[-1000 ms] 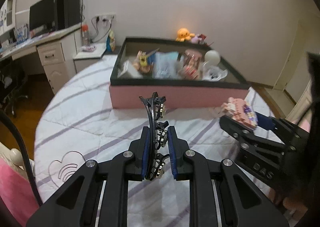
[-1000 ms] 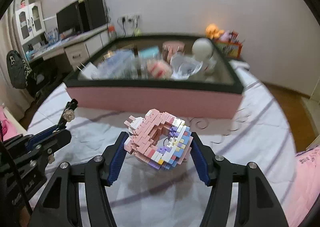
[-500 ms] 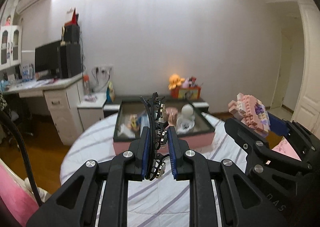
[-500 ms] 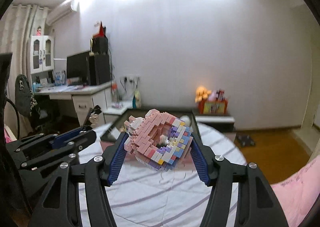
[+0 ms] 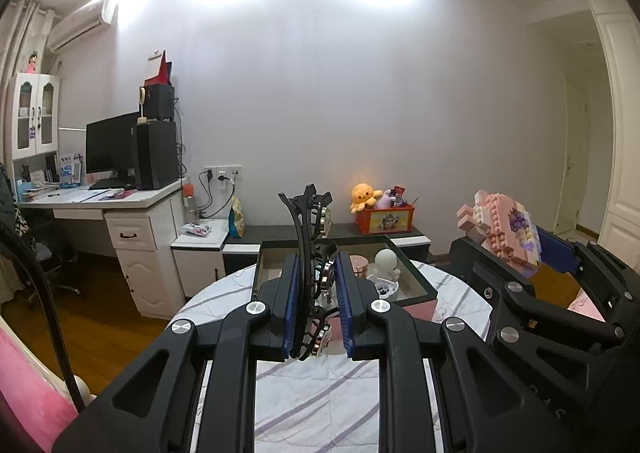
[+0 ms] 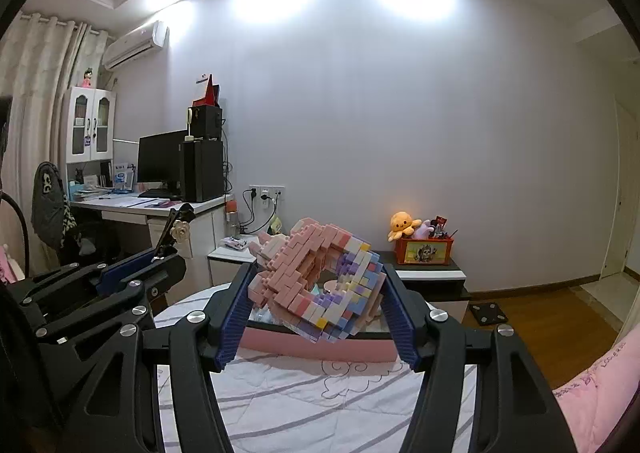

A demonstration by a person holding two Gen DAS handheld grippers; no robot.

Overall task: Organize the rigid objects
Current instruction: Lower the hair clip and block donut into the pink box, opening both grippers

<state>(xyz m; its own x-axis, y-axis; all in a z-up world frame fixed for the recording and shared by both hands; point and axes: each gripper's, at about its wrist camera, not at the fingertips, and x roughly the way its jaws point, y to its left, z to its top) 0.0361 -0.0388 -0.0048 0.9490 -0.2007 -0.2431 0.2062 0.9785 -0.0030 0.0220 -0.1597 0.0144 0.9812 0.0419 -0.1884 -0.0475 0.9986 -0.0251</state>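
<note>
Left wrist view: the left claw (image 5: 317, 309) is clamped narrow on a black hair clip (image 5: 310, 249), whose curved spine stands upright between the blue pads (image 5: 291, 309) and rises toward 12 o'clock above the fingertips. Beyond it, at 12 o'clock, sits a pink box (image 5: 424, 307) with a dark rim on the round worktop (image 5: 320, 393) under a striped white cloth; a white rounded figure (image 5: 387, 263) and a pink jar (image 5: 359, 265) show inside the box. At 3 o'clock the right claw (image 5: 520, 249) holds a pink block model (image 5: 500, 229) up in the air.

Right wrist view: the right claw (image 6: 316, 305) stands about half open, its blue pads (image 6: 232, 325) pressing both sides of the pink block model (image 6: 316, 285), a ring-shaped build of pink, purple, white and yellow bricks, tilted and held clear of the worktop (image 6: 320, 401). The pink box (image 6: 320, 347) lies just behind and below the model at 12 o'clock. At 9 o'clock the left claw (image 6: 160, 257) shows, with the hair clip (image 6: 176, 229) sticking up from it. An orange plush octopus (image 6: 402, 225) sits on a low cabinet at 2 o'clock.
</note>
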